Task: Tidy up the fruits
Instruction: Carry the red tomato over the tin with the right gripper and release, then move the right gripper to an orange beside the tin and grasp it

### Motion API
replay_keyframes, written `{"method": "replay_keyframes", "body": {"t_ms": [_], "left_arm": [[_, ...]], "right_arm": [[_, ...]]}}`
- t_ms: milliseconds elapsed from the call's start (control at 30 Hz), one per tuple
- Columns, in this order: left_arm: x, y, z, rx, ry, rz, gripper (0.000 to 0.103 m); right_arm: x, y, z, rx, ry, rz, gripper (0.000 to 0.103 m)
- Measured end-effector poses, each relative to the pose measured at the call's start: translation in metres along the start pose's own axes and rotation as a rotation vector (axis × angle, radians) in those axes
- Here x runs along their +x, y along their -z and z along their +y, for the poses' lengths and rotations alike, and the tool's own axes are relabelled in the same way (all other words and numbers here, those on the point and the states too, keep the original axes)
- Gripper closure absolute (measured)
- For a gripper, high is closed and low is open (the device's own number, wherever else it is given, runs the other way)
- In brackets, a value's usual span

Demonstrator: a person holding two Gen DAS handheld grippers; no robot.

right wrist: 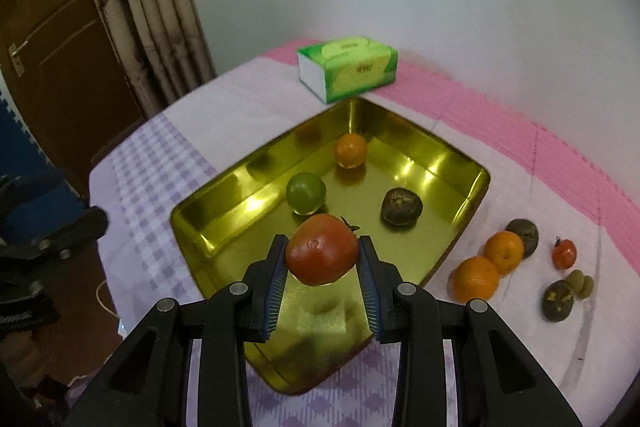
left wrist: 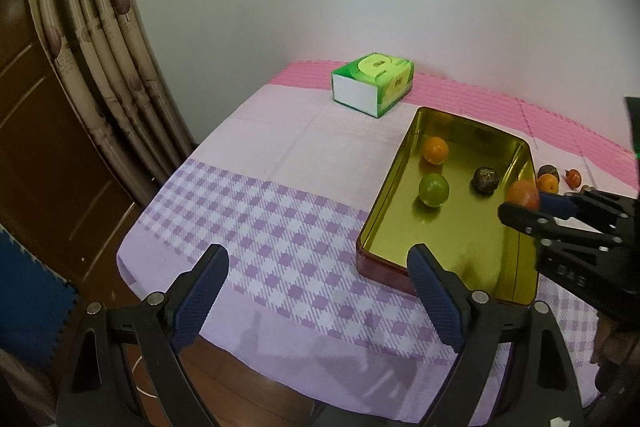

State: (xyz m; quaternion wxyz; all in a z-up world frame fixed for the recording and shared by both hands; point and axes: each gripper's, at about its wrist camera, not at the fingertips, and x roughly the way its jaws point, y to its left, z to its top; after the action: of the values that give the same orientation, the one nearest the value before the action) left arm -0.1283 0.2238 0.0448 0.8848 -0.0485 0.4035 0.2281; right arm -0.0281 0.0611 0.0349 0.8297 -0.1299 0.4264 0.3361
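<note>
My right gripper (right wrist: 322, 254) is shut on a red tomato (right wrist: 322, 254) and holds it above the near part of the gold metal tray (right wrist: 224, 211). In the tray lie an orange (right wrist: 350, 150), a green fruit (right wrist: 306, 193) and a dark brown fruit (right wrist: 401, 207). Right of the tray on the cloth lie two oranges (right wrist: 476, 277), a small red tomato (right wrist: 564, 254), two dark fruits (right wrist: 557, 300) and small green fruits (right wrist: 582, 282). My left gripper (left wrist: 318, 261) is open and empty over the checked cloth, left of the tray (left wrist: 384, 199). The right gripper with the tomato (left wrist: 523, 195) shows in the left wrist view.
A green tissue box (right wrist: 347, 67) stands behind the tray near the wall. The table's left and near edges drop to a wooden floor. A curtain (right wrist: 148, 7) and a brown door (right wrist: 60, 67) are at the left.
</note>
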Motion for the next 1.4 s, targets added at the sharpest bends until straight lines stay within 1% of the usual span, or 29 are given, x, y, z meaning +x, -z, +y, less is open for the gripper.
{"method": "replay_keyframes", "body": {"t_ms": [233,567,867,1133,1333,1400], "left_arm": [[0.003,0.001,0.0,-0.005,0.002,0.023,0.015],[0.005,0.0,0.002,-0.01,0.003,0.032,0.015],[0.005,0.001,0.002,-0.007,0.005,0.04,0.015],[0.007,0.004,-0.004,0.007,-0.002,0.045,0.015],[0.008,0.005,-0.007,0.012,-0.007,0.047,0.015],[0.009,0.005,-0.007,0.012,-0.006,0.047,0.015]], "right_arm": [[0.023,-0.006,-0.001,0.005,0.018,0.06,0.068],[0.034,-0.014,0.002,0.007,0.03,0.077,0.068],[0.013,-0.007,-0.005,0.056,-0.009,-0.003,0.068],[-0.008,0.007,-0.024,0.125,-0.01,-0.062,0.068],[-0.03,0.029,-0.052,0.21,0.042,-0.125,0.068],[-0.036,0.041,-0.067,0.245,0.086,-0.143,0.068]]}}
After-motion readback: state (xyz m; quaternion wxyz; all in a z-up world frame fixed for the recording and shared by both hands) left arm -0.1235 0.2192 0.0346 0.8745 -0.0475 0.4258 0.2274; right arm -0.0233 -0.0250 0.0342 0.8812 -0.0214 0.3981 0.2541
